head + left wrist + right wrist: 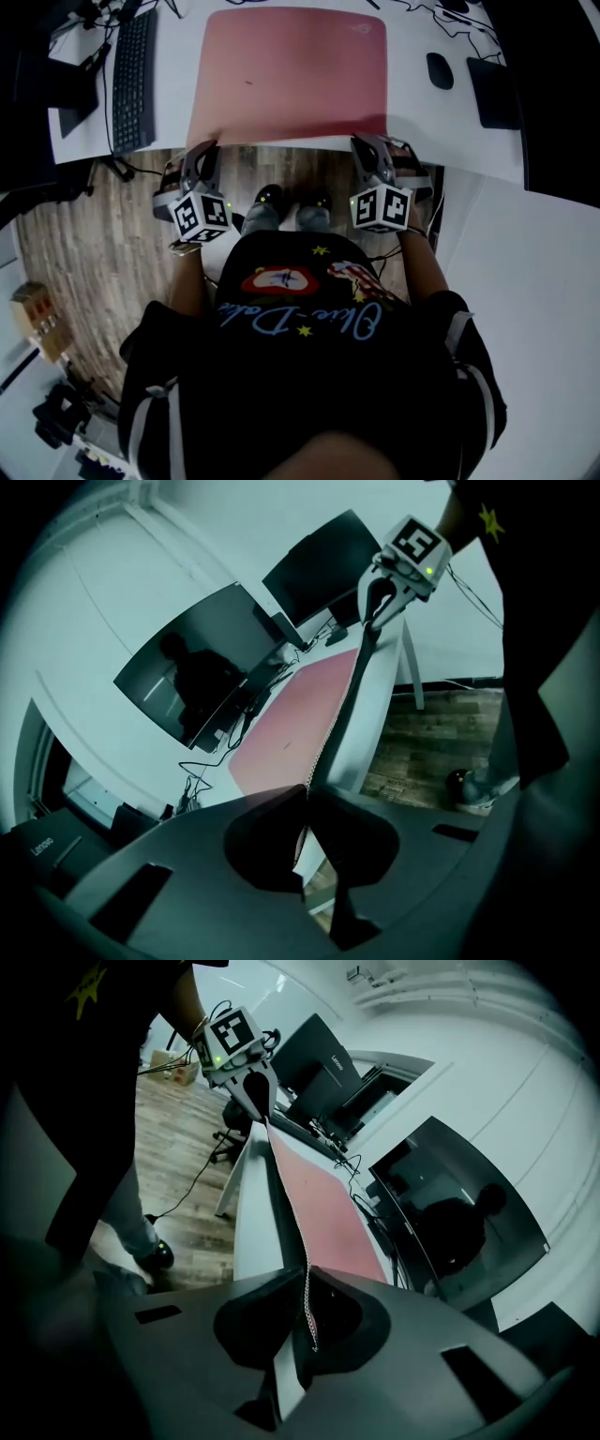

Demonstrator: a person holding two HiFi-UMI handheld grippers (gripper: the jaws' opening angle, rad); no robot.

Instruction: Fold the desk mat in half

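The thin pink rectangular desk mat (291, 75) lies flat on the white desk (450, 122), with its long axis running nine to three. The left gripper (201, 152) and right gripper (367, 146) are equally near. Each has its jaws pressed together on a corner of the six-o'clock edge, and the rest of the mat stretches away toward twelve.

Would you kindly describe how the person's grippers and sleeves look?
The left gripper and right gripper have dark grey jaws; each carries a white cube with black square markers and a green light. The short sleeves are black with white stripes.
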